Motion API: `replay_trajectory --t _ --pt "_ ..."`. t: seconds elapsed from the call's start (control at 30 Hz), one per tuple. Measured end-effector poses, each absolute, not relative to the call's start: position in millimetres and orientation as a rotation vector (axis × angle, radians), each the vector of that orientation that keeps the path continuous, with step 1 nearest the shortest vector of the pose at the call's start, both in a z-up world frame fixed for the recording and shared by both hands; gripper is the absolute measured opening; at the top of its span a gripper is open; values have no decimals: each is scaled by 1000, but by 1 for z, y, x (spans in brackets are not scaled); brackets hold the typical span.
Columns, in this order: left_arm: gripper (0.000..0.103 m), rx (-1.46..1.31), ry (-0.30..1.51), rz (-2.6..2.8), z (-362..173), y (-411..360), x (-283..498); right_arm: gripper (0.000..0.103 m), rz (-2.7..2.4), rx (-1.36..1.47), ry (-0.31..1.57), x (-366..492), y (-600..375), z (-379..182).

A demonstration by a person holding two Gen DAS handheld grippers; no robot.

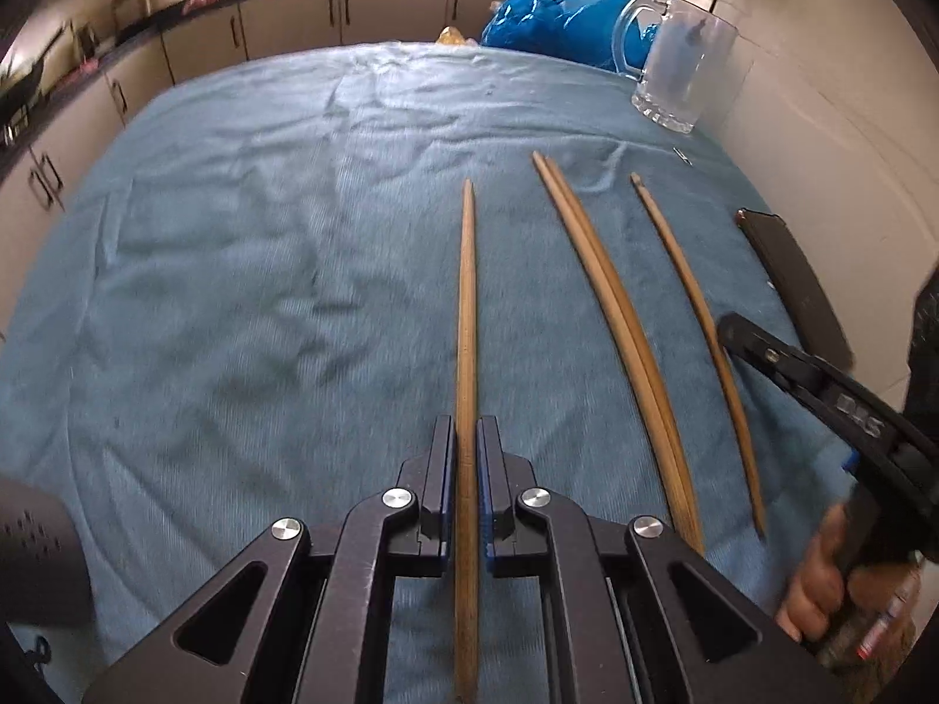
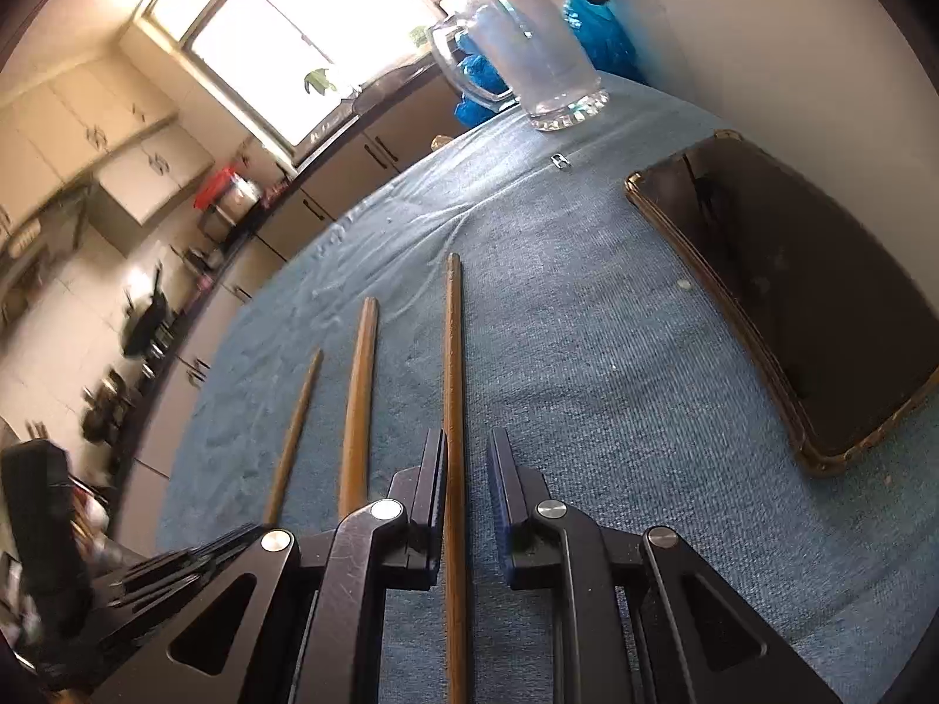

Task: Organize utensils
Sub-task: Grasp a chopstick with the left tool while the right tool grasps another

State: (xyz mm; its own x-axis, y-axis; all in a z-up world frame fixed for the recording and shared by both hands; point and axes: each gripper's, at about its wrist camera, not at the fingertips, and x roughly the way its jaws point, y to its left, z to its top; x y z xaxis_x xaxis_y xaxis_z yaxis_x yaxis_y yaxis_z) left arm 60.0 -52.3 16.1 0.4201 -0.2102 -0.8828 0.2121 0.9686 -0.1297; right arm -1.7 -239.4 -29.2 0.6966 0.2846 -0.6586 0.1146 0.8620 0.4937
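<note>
Several wooden chopsticks lie lengthwise on a blue cloth. My left gripper is nearly shut around the leftmost chopstick, pads close on both sides. A touching pair and a single chopstick lie to its right. My right gripper straddles that single chopstick, jaws a little open, left pad touching it. The pair and the leftmost chopstick show to its left. A glass mug stands at the far right; it also shows in the right wrist view.
A black phone lies on the cloth to the right, near the white wall; it also shows in the left wrist view. A blue plastic bag sits behind the mug. A small metal clip lies near the mug. Kitchen cabinets stand beyond the table.
</note>
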Motion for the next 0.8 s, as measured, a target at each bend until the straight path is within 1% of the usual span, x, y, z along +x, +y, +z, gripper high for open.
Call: replay_trajectory --t 0.13,0.2,0.27,0.37,0.5,0.57,0.63,0.7,0.8 --pt "7 -69 1145 -280 16 -37 49 13 49 349 919 13 -215 -14" --pt "7 -80 1158 -281 16 -32 40 8 26 309 961 14 -210 -12" --pt "7 -96 1172 -294 17 -24 30 8 20 301 993 9 -208 -11" --pt "7 -129 1218 -331 17 -10 9 8 40 295 1063 -21 -205 -9" --pt "7 -106 1259 -375 18 4 -20 9 70 250 1122 -75 -200 -9" --pt "7 -97 1273 -395 20 7 -29 15 99 244 1122 -90 -201 -8" --pt "7 -89 1253 -412 26 7 -33 32 120 235 1127 -97 -202 -5" --pt "7 -67 1226 -409 31 6 -34 39 104 210 1129 -94 -202 -4" --pt "8 -66 1229 -389 31 1 -23 39 85 179 1143 -79 -199 -6"
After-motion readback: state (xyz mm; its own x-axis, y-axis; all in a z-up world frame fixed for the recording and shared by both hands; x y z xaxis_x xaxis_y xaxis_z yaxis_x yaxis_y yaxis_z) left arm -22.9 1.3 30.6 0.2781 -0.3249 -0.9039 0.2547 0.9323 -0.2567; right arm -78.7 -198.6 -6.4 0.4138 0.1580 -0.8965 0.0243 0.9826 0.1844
